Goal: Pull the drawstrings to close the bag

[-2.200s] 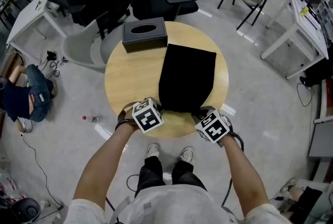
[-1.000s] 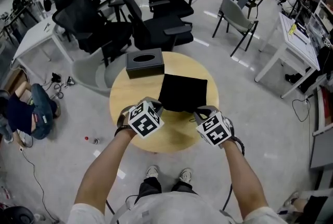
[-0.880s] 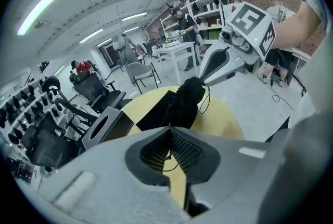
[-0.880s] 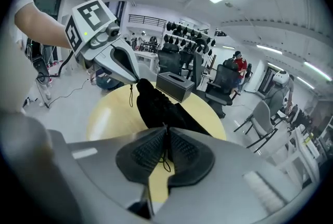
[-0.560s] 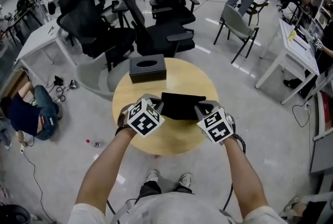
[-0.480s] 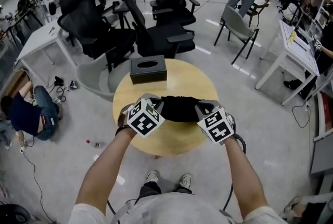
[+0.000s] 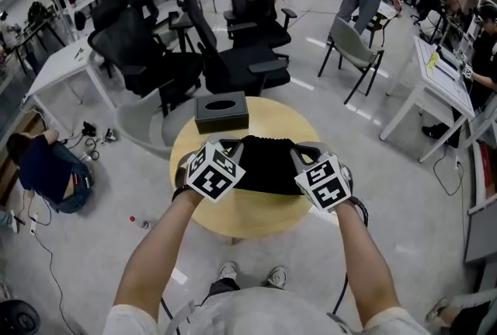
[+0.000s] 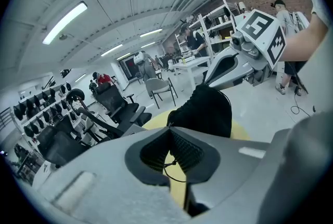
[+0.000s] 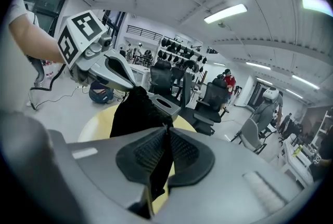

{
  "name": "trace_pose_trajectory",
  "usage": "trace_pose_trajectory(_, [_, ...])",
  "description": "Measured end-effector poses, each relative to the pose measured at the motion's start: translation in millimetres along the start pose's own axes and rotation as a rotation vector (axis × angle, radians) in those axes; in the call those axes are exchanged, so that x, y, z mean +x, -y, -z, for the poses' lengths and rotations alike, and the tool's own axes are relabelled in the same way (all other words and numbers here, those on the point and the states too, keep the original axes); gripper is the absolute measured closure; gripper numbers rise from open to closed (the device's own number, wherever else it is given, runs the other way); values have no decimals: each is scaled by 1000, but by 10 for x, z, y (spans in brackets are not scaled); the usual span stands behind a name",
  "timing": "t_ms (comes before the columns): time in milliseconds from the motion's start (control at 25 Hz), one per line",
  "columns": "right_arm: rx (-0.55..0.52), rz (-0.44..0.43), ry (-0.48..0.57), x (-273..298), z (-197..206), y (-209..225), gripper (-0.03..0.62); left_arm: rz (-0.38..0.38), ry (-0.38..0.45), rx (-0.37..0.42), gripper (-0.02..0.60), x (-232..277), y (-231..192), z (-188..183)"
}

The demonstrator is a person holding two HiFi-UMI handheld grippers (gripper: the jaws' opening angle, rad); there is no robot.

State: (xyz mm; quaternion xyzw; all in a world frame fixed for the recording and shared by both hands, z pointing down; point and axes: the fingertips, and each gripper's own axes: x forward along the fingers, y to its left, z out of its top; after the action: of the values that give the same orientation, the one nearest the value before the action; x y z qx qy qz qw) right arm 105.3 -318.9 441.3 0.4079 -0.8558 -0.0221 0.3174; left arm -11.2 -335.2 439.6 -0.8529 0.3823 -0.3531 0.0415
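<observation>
Bag (image 7: pixel 268 162): raised clear of table (image 7: pixel 256 213), where it was laid flat two seconds earlier; now bunched | left hand-held gripper (image 8: pixel 169 137): clamped on thin drawstring (image 8: pixel 169 168) | right hand-held gripper (image 9: pixel 166 132): clamped on bag's black edge | closure judged under way.

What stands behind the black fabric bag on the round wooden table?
A dark rectangular box with an oval top opening stands on the round wooden table, behind the black fabric bag. The bag covers the table's middle; anything there cannot be seen.
</observation>
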Motion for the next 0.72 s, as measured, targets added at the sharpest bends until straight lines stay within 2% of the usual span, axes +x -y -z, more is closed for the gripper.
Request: trace_pose_trajectory(720, [-41,111,139,-254,-634,334,572,-142,148,-7,577,-327,-392,-557])
